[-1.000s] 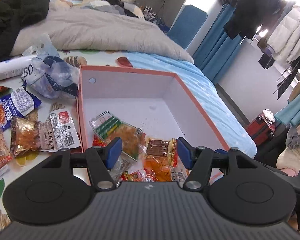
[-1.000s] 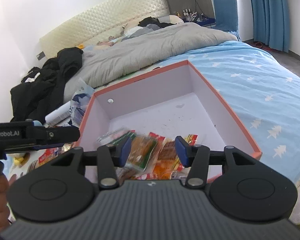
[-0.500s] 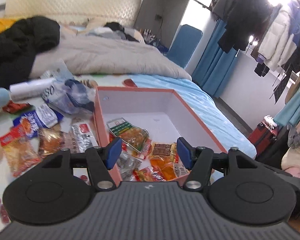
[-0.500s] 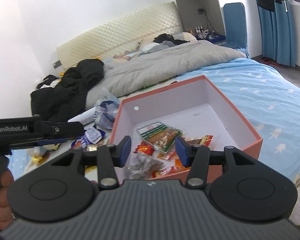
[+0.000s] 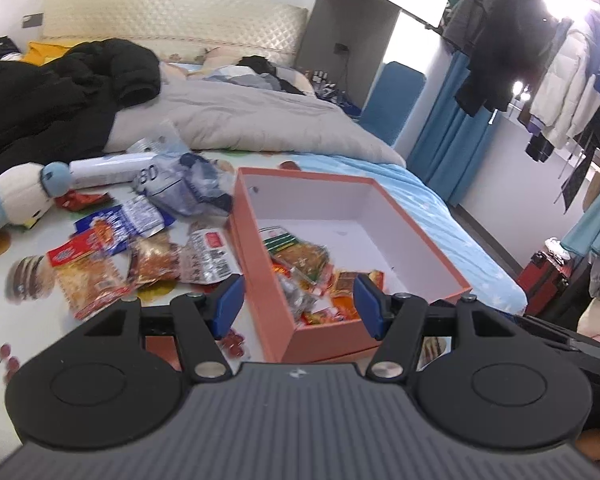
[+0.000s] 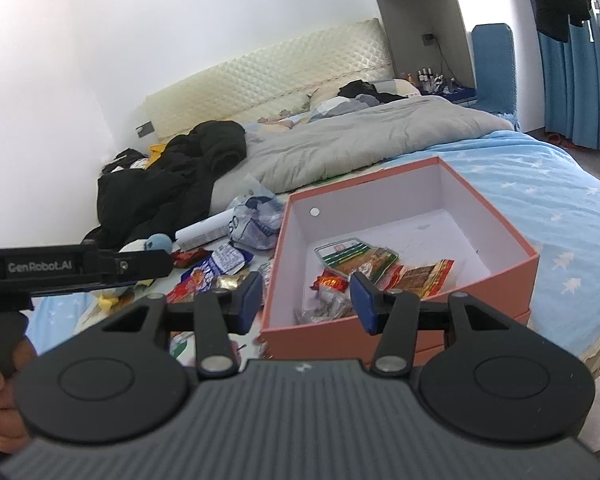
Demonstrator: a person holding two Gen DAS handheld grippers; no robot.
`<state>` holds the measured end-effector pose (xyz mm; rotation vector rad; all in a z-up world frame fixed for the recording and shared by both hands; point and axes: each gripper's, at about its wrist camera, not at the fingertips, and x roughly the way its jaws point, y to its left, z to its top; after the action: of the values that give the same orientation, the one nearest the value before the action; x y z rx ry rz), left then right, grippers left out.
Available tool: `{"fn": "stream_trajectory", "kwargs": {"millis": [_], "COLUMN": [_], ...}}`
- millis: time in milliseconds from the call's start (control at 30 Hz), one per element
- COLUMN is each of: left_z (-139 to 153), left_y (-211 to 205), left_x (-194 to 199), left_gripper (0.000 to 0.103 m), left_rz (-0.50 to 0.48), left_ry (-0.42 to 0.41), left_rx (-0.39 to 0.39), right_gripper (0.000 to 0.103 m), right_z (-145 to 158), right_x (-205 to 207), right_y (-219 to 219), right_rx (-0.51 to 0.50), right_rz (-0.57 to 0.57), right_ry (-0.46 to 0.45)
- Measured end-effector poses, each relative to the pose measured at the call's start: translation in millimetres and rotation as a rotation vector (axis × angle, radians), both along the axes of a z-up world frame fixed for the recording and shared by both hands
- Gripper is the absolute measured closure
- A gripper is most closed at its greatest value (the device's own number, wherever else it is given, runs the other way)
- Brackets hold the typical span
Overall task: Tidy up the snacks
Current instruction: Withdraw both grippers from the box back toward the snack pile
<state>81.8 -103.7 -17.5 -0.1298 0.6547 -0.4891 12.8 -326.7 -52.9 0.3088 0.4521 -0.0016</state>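
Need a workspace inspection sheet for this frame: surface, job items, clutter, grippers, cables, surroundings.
Surface: bed, blue star sheet; printed mat under the loose snacks.
Job's things: orange box, open, several snack packets inside at its near end; loose packets on the mat beside it.
Clutter: plush toy, crumpled plastic bag, white tube, black jacket, grey duvet.
Grippers: left gripper and right gripper open, nothing held.
Cables: one hangs by the far outlet.
Surroundings: headboard, blue chair, hanging clothes.
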Motion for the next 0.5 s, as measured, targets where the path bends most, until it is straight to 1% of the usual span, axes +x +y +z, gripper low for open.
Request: {"fn": "stream_trajectory", "kwargs": {"millis": [267,500], "left_z": [-10.5,-17.6], "left_y": [32.6,60.7], "left_x": [-12.0,-31.1], "left_gripper": [0.037,0.037], "left_rz": [0.07,0.134], "left_ry": [0.03,0.058], "left_rx": [0.021,0.022], "right_gripper": [0.051,0.051], "right_z": [-7.7,-12.6], "right_x": [-2.4,-4.9], "right_y": [23.1,51.8], "right_rx": [-0.004,-0.01], "right_rz": [0.049,0.13], "right_ry": [0.027,0.033]}}
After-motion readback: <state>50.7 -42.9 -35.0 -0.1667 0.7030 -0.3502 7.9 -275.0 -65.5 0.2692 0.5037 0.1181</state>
